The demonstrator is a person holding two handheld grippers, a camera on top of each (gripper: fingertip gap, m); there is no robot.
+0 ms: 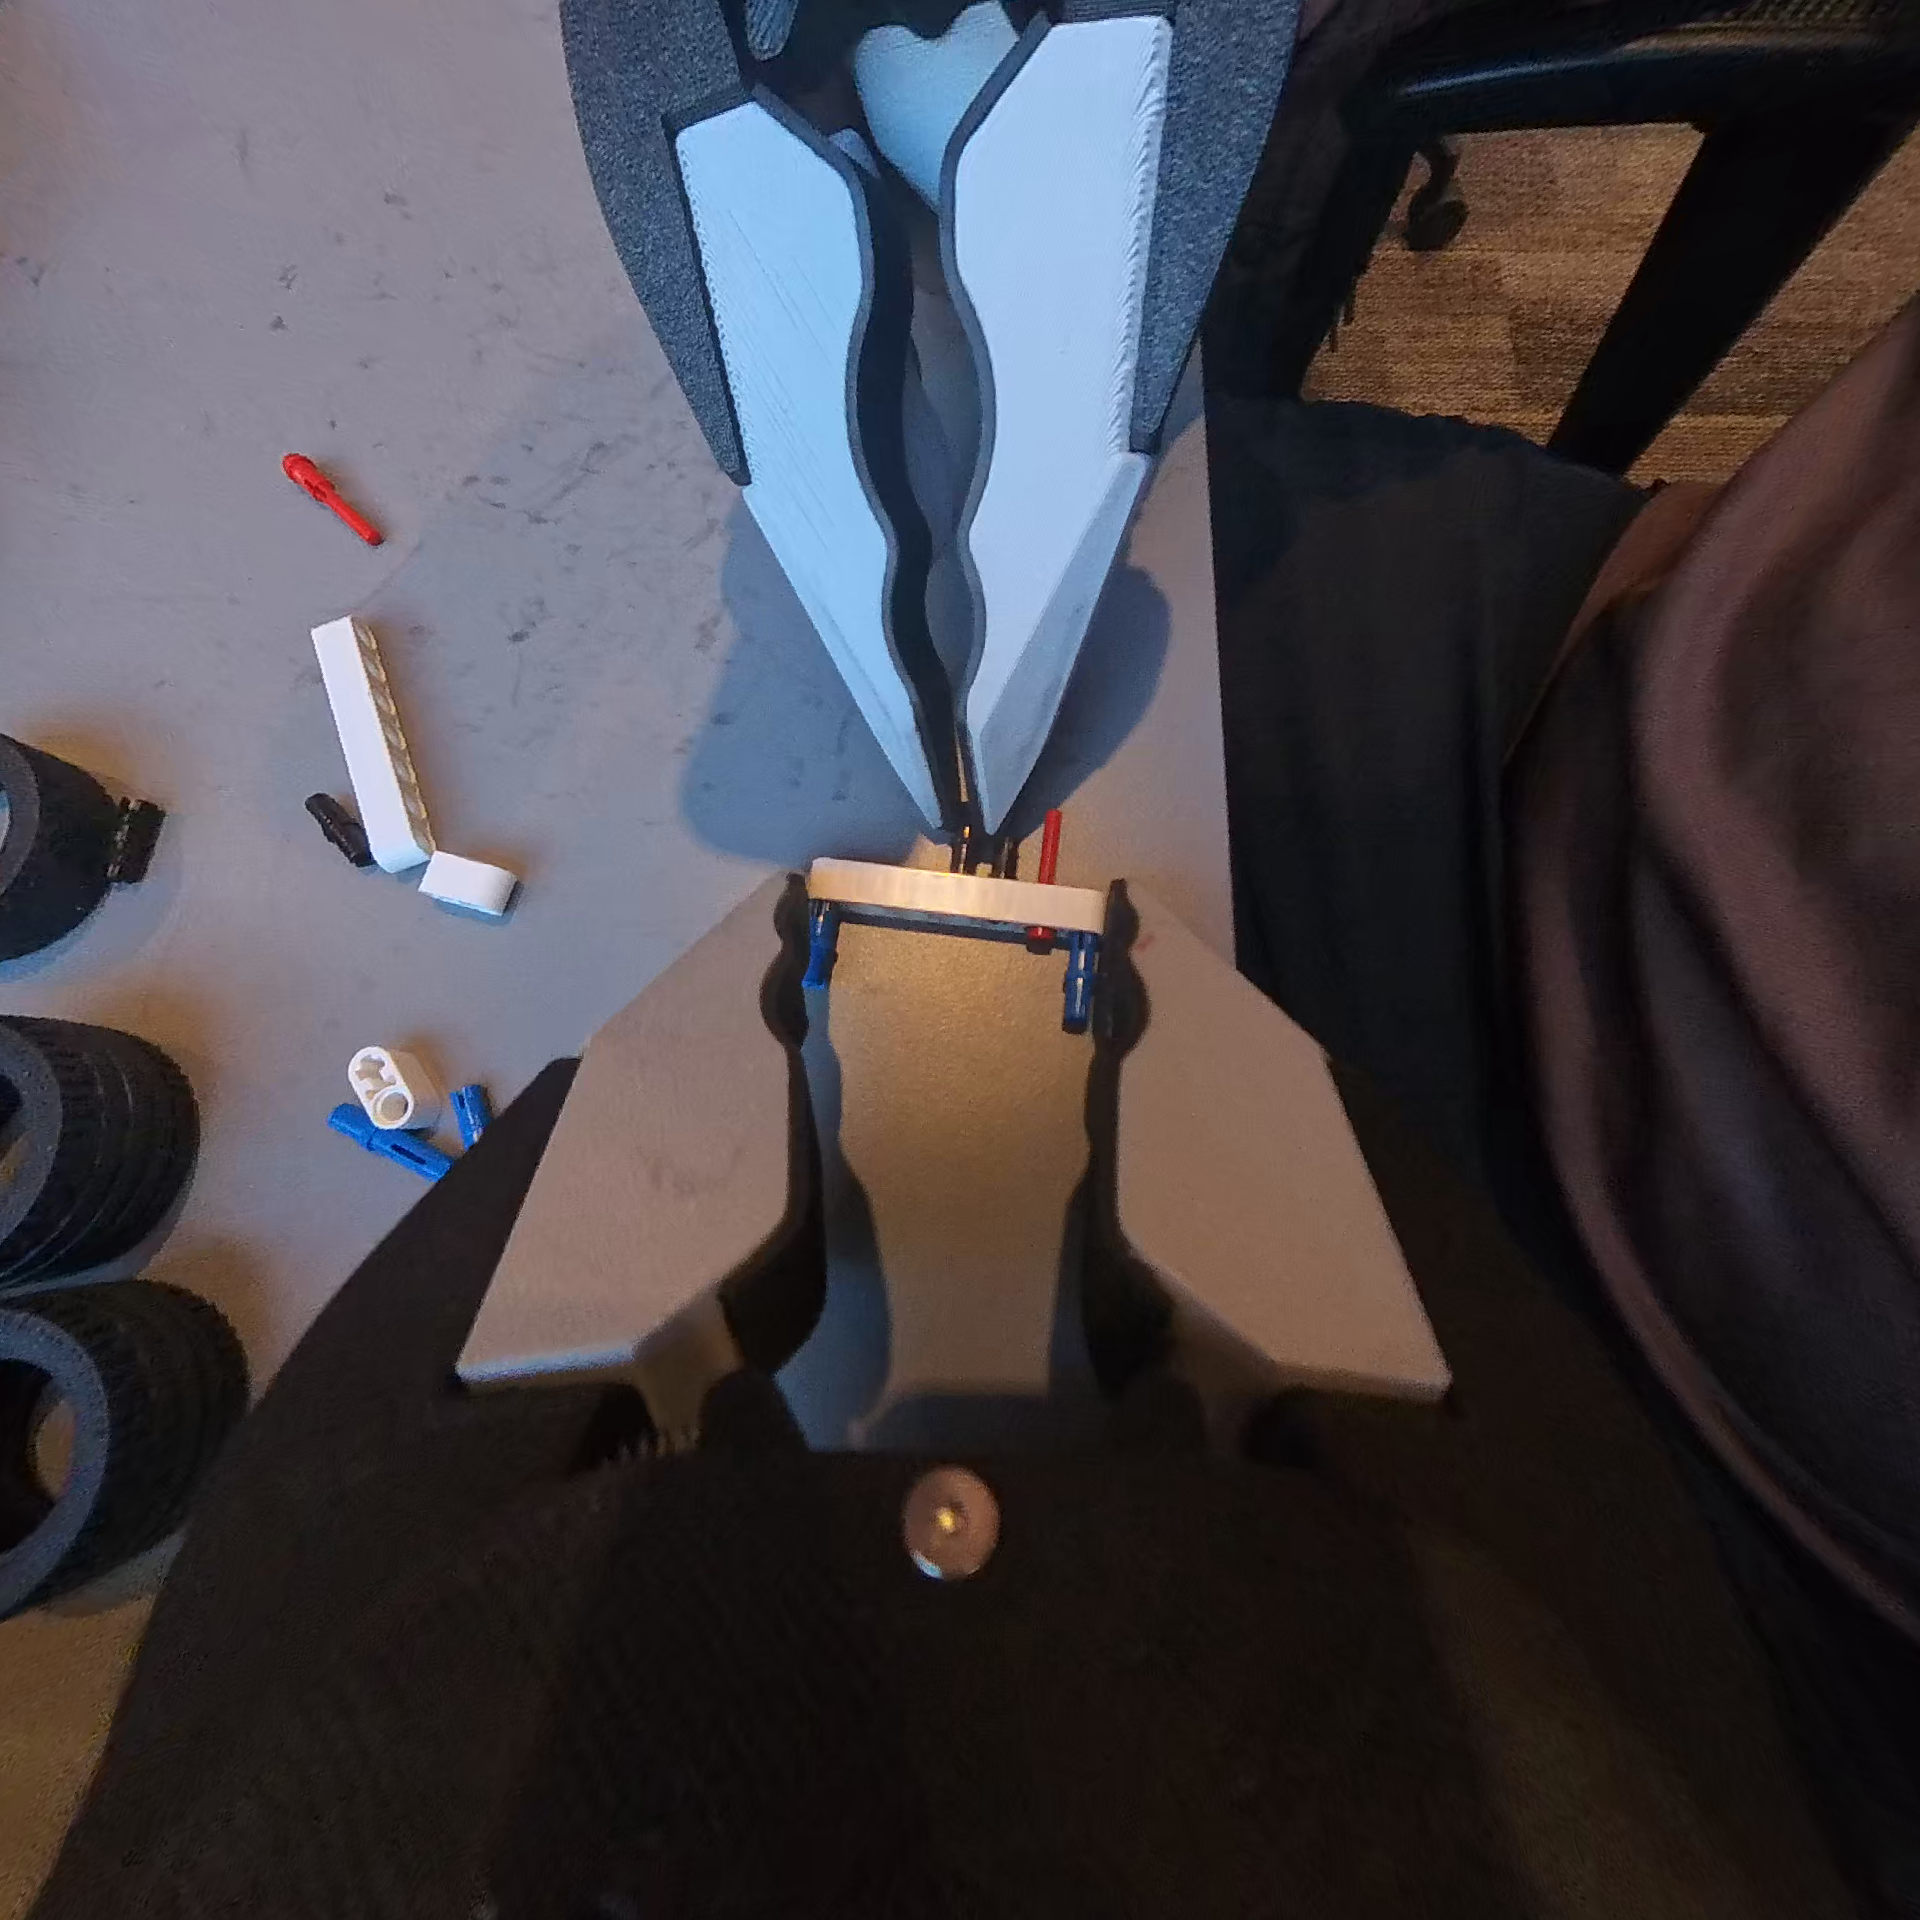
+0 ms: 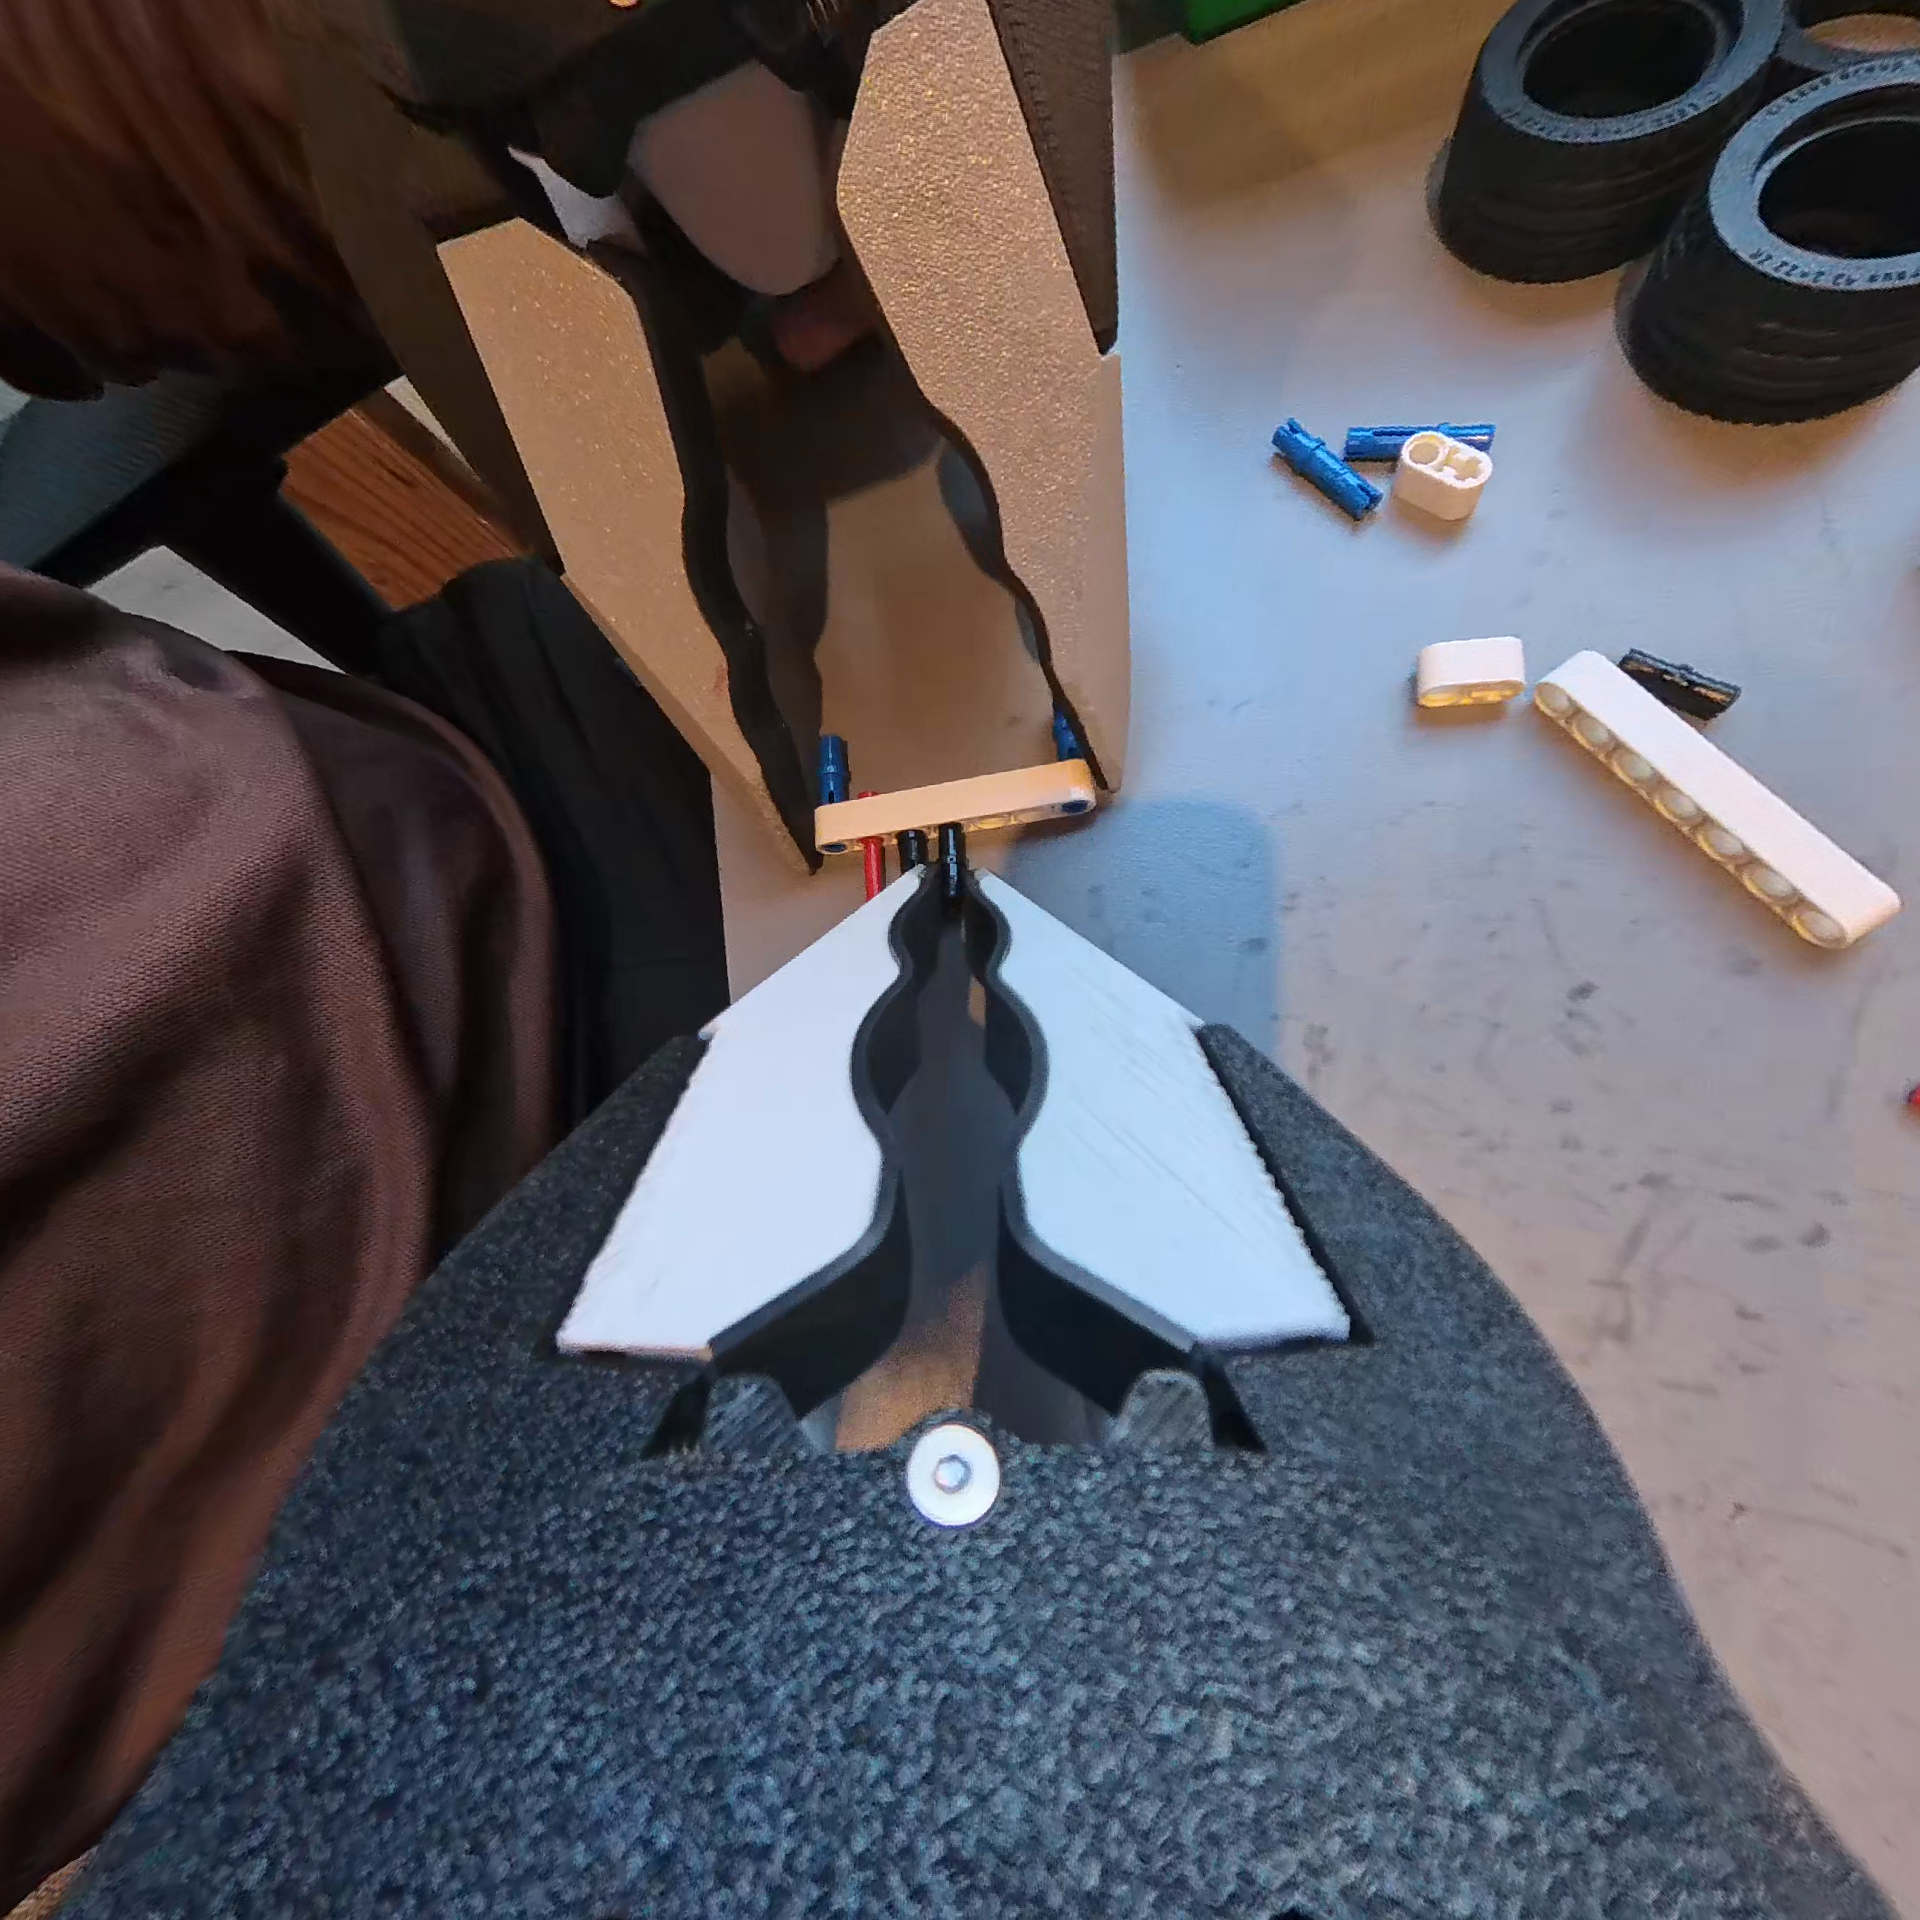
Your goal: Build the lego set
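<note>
Here the step in hand looks like seating a black pin (image 2: 950, 862) into the white beam (image 2: 956, 814). To do it well, I judge the pin must stay square to its hole and be pushed straight along its axis while the beam is braced hard.

Nearest, the right gripper (image 2: 948, 883) has its tips nearly pressed together, pinching that black pin right at the beam's face. Just beside it a second black pin and a red axle (image 2: 871, 868) already stick out.

Beyond the tips, the left gripper (image 1: 961, 914) stands moderately spread, clamping the beam endwise, blue pins (image 1: 1078, 982) at both ends.

Farther off lie a long white beam (image 2: 1709, 795), spare blue pins (image 2: 1325, 483) and tyres (image 2: 1621, 135).
</note>
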